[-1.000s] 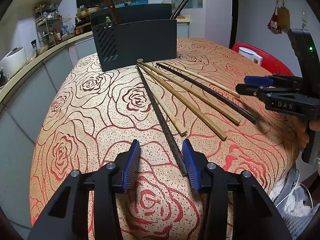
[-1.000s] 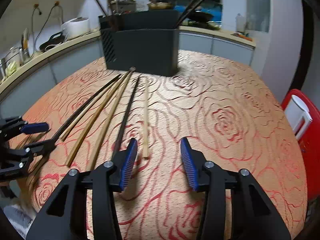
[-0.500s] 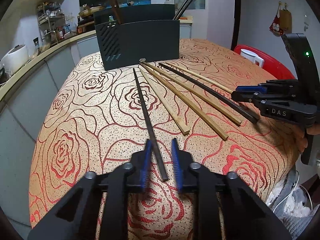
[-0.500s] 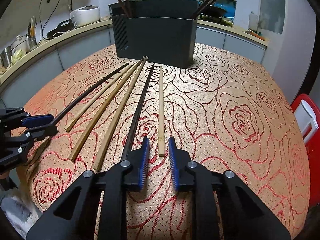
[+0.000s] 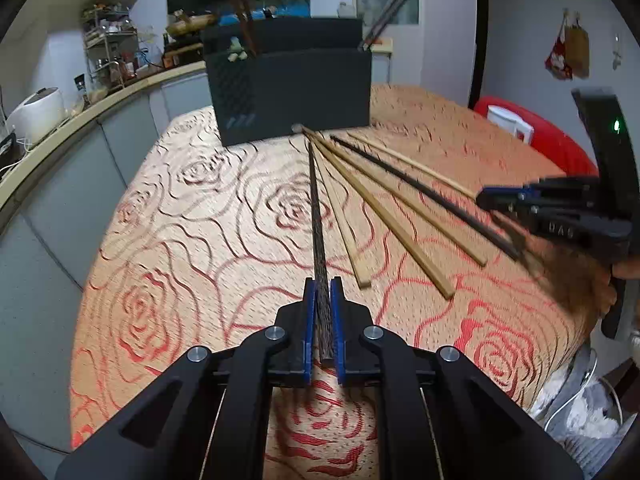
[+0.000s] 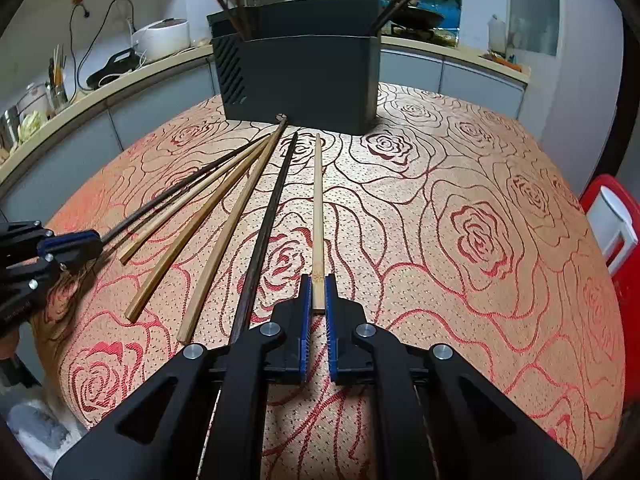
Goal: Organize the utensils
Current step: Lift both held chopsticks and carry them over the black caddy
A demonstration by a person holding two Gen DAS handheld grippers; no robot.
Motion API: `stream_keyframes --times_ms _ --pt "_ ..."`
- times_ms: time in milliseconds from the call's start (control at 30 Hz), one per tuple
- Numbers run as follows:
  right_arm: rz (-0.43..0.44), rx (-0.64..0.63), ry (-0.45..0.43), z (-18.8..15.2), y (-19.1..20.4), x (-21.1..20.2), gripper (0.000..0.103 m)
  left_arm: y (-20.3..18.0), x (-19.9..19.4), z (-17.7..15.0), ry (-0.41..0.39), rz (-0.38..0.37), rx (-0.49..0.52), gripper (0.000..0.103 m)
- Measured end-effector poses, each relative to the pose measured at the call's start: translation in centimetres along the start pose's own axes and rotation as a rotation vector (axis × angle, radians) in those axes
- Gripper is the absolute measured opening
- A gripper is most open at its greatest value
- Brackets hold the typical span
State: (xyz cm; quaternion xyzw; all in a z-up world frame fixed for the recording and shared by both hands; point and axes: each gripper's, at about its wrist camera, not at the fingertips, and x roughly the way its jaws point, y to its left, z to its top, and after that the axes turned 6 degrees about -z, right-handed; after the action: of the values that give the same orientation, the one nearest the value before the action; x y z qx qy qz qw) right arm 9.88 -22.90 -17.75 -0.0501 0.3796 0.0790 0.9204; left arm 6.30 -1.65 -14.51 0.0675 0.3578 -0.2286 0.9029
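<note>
Left gripper (image 5: 322,300) has just closed on the near end of the dark chopstick (image 5: 316,216); right gripper (image 6: 318,296) likewise on the bamboo chopstick (image 6: 318,208). Both sticks' long axes point straight ahead at the black holder (image 6: 308,80).

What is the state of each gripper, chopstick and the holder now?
Left gripper: just closed, shut on leftmost dark chopstick.
Right gripper: just closed, shut on rightmost light chopstick.
Other four chopsticks: lying loose on tablecloth.
Black holder: upright, chopsticks standing inside.
</note>
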Motion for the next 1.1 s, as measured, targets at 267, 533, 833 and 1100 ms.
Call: stream_keyframes --times_ms 267,533,833,1100 --pt "0.024 0.035 -0.087 1.3 -0.6 -3.2 0.007 1.3 -4.0 2.1 -0.129 0.006 -0.032 0.007" --pt "0.04 0.073 -0.191 3.1 -1.9 -6.8 0.007 2.2 -6.8 4.6 -0.211 0.042 -0.028 0.007" --pt "0.071 0.129 -0.285 5.6 -3.7 -9.6 0.007 2.6 -9.5 8.5 -0.298 0.066 0.01 0.007" --pt "0.081 0.138 -0.345 8.0 -3.9 -11.3 0.007 2.5 -10.2 10.5 -0.326 0.066 0.037 0.007"
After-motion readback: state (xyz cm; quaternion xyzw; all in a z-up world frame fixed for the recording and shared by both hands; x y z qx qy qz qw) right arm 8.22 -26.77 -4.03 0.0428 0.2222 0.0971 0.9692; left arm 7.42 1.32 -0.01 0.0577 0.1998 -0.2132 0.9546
